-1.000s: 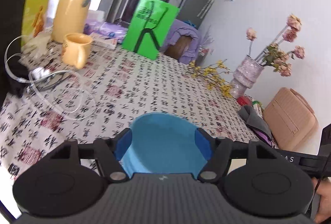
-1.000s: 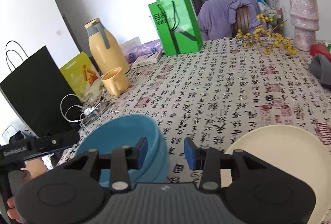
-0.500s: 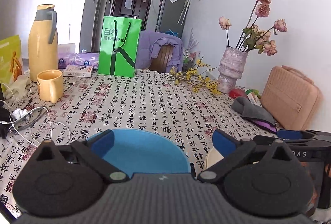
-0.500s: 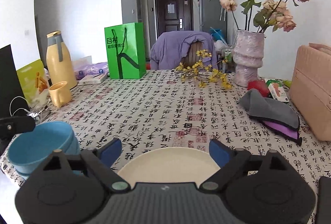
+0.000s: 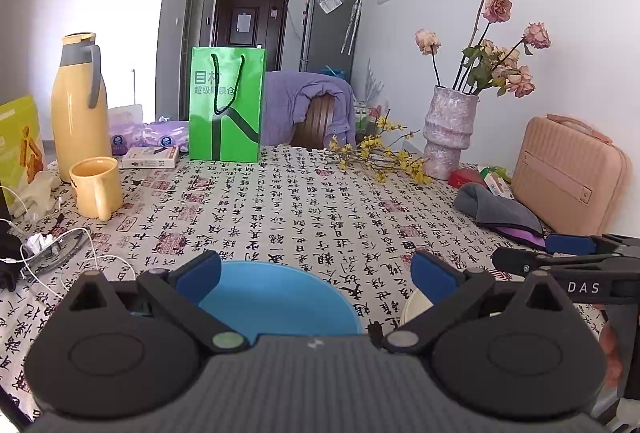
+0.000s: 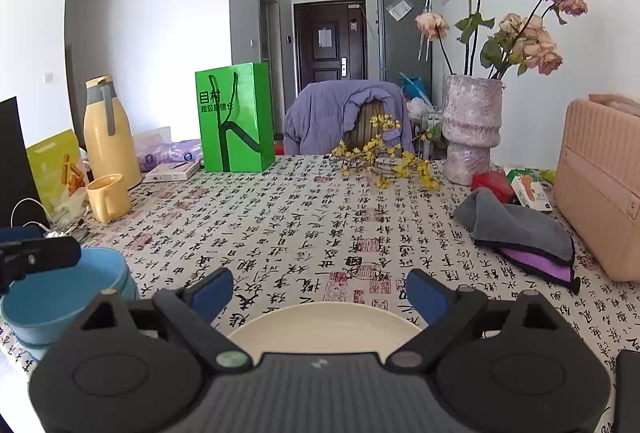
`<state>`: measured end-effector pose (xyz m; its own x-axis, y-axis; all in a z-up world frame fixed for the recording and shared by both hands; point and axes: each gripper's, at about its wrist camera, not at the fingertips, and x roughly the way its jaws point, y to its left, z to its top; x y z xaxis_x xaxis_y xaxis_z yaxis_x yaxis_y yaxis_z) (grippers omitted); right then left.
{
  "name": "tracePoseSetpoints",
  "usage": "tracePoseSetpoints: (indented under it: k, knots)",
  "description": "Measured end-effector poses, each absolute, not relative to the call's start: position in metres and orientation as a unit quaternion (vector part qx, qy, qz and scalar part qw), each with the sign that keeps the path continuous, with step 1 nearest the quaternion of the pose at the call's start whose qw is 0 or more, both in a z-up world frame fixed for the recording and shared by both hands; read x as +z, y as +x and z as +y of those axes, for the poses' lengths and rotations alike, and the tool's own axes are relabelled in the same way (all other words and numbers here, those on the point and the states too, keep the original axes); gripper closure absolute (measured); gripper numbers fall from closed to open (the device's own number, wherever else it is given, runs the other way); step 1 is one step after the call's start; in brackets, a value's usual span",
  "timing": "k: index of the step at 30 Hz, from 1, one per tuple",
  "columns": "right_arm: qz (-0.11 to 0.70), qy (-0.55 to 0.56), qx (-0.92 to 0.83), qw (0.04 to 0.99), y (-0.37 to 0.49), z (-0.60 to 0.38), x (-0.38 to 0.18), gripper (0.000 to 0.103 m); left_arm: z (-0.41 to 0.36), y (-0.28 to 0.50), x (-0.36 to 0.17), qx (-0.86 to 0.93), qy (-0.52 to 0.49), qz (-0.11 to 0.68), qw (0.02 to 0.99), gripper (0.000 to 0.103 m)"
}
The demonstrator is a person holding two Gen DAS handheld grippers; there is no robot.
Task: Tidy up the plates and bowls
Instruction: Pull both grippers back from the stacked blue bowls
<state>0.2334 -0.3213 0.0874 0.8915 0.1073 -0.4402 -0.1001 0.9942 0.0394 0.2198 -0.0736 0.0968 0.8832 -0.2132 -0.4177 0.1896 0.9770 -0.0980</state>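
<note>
A blue bowl (image 5: pixel 276 301) sits on the table's near edge, right below my left gripper (image 5: pixel 316 273), which is open and empty. In the right wrist view the bowl (image 6: pixel 52 297) looks like a stack of blue bowls at the left. A cream plate (image 6: pixel 324 325) lies on the table below my right gripper (image 6: pixel 320 289), which is open and empty. An edge of the plate (image 5: pixel 414 307) shows in the left wrist view, right of the bowl. The right gripper's arm (image 5: pixel 568 265) shows at the right there.
A patterned tablecloth (image 6: pixel 312 217) covers the table. At the left stand a yellow mug (image 5: pixel 96 187), a yellow thermos (image 5: pixel 80 101) and cables (image 5: pixel 44 249). A green bag (image 5: pixel 226 109) stands at the back. A vase (image 6: pixel 472 129), grey cloth (image 6: pixel 516 225) and pink case (image 6: pixel 600 189) are at the right.
Both grippers have opened wide and levelled out, backing up slightly. The left let go of the blue bowl, which now rests on the table. The right swung from the bowl to over the plate.
</note>
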Motion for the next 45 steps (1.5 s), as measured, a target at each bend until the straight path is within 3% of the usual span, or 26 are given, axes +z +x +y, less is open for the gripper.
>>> tracePoseSetpoints:
  k: [19,45]
  knots:
    - [0.139,-0.029,0.049,0.989,0.143,-0.284,0.067,0.009,-0.054,0.136,0.072,-0.1,-0.009,0.139,0.985,0.0]
    - [0.157,0.018,0.051,0.986,0.035,-0.265,-0.002,0.009,-0.035,0.025,0.005,-0.053,0.009,0.113,0.992,0.0]
